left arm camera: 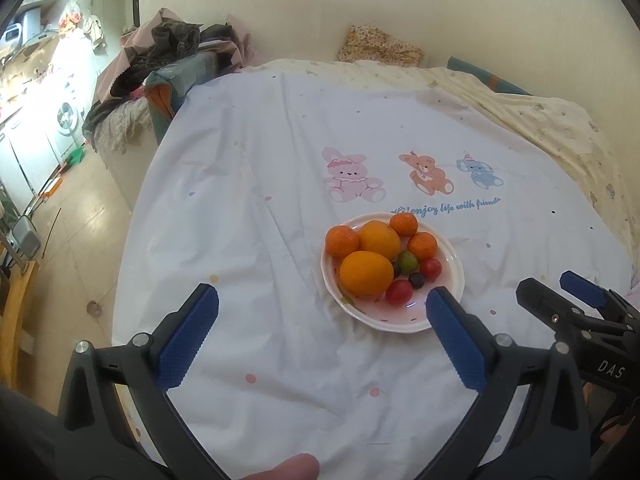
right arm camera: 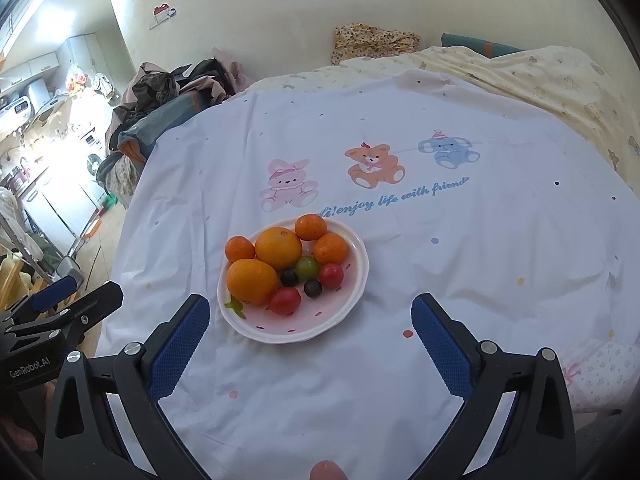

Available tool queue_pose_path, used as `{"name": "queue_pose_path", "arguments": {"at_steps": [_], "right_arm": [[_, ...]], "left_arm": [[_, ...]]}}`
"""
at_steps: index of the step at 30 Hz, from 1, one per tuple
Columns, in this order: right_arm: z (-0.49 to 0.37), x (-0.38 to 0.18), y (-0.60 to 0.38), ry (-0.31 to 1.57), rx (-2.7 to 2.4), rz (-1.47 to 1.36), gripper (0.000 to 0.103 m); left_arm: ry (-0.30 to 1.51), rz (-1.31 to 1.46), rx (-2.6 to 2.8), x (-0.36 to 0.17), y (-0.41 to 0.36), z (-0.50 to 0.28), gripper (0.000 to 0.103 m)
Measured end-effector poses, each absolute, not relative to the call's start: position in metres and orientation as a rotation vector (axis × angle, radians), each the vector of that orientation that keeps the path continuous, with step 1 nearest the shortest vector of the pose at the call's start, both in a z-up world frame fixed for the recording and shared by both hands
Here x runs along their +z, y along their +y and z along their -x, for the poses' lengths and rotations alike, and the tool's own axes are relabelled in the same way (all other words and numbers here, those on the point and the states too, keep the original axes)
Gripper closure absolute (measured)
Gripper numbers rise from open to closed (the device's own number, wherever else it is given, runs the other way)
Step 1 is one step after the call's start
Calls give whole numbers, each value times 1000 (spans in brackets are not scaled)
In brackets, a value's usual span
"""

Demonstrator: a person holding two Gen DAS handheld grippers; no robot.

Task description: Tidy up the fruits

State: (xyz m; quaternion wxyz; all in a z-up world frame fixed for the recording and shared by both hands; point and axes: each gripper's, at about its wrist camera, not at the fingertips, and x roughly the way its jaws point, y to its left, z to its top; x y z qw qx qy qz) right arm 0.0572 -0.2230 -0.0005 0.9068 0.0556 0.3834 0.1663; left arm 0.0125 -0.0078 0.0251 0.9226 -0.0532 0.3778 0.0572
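Your left gripper (left arm camera: 322,308) hangs above the sheet with its jaws wide apart, holding nothing. Your right gripper (right arm camera: 310,316) is likewise spread and empty. The scalloped white plate (right arm camera: 352,304) sits on the white cartoon-print sheet (right arm camera: 480,264), near both grippers. On it: two large oranges (right arm camera: 278,248) at 9 to 11 o'clock, three small tangerines (right arm camera: 330,248) along the far rim, red cherry tomatoes (right arm camera: 285,301), a green one (right arm camera: 307,267) and dark grapes (right arm camera: 313,288) toward 4 o'clock.

A white bed sheet (right arm camera: 400,280) printed with a pink rabbit (right arm camera: 286,186), orange bear (right arm camera: 374,166), blue elephant (right arm camera: 448,150) and coloured dots. White plate (right arm camera: 352,300): orange, red, green and dark fruits.
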Motion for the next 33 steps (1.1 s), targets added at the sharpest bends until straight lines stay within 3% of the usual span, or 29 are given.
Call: {"name": "queue_pose_path", "arguments": {"at_steps": [33], "right_arm": [[-57, 0, -223, 791, 337, -114, 0]], "left_arm": [[789, 119, 103, 26, -7, -14, 1]]}}
